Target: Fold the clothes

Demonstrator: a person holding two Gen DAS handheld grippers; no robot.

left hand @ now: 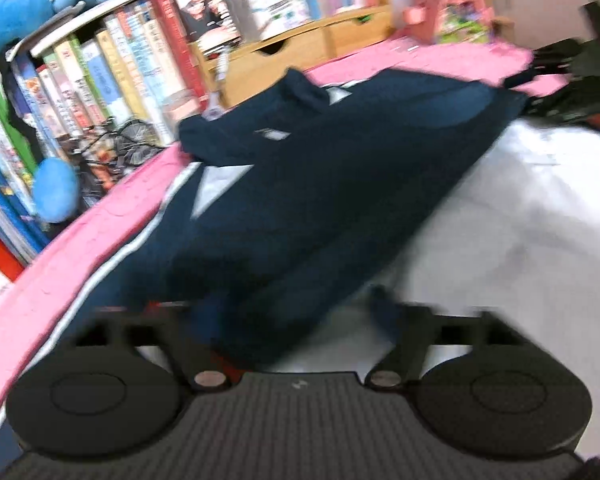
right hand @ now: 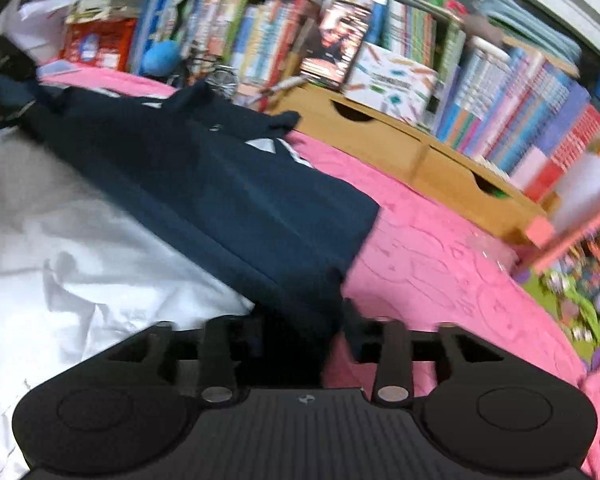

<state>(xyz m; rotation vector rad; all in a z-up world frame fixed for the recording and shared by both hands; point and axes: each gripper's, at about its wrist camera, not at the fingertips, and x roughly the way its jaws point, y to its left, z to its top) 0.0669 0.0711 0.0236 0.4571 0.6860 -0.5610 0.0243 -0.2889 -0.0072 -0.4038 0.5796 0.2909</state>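
- My left gripper stands spread wide, with the near edge of the navy shirt lying between its fingers; I cannot see the pads pressing on the cloth, so I read it as let go.
- My right gripper is part open, and a corner of the same navy shirt hangs between its fingers; here too I see no pinch.
- The shirt lies ahead of both tongs, stretched away from them across the pink mat. Its collar end is at the far side, near the wooden drawer box and the books.
- A white sheet lies to the right of my left tongs and to the left of my right ones. The shirt's inner side overlaps it.
- My guess is the shirt is laid out flat so the next fold has a clean edge to take, and both tongs sit at its near hem for that reason.
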